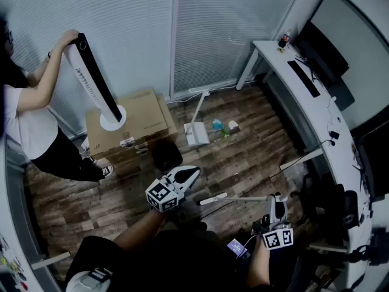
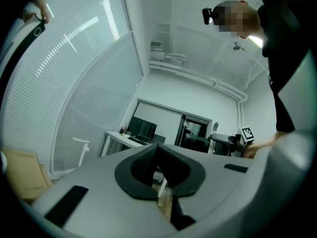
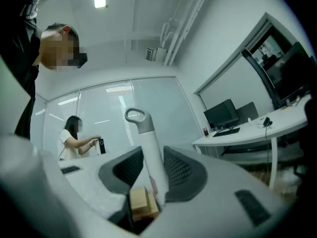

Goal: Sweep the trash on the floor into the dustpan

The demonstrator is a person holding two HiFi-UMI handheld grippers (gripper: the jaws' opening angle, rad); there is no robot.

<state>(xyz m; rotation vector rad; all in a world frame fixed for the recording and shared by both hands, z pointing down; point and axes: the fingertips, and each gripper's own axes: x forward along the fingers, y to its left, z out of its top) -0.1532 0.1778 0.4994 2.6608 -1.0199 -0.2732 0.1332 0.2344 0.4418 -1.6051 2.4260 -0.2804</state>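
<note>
A white dustpan (image 1: 197, 134) with a long upright handle stands on the wood floor near the window wall. Small bits of trash (image 1: 217, 125), teal and white, lie just right of it. My right gripper (image 1: 276, 201) (image 3: 151, 182) is shut on a white broom handle (image 1: 234, 199) (image 3: 148, 152), whose looped end sticks out past the jaws. My left gripper (image 1: 192, 173) (image 2: 160, 158) is held level, well short of the dustpan, jaws shut with nothing between them. The broom's head is hidden.
A cardboard box (image 1: 143, 111) lies left of the dustpan. A person (image 1: 27, 123) at the far left holds a black and white tower fan (image 1: 97, 87) standing on it. A dark round stool (image 1: 166, 154) sits ahead of my left gripper. A white desk (image 1: 316, 111) with a monitor runs along the right.
</note>
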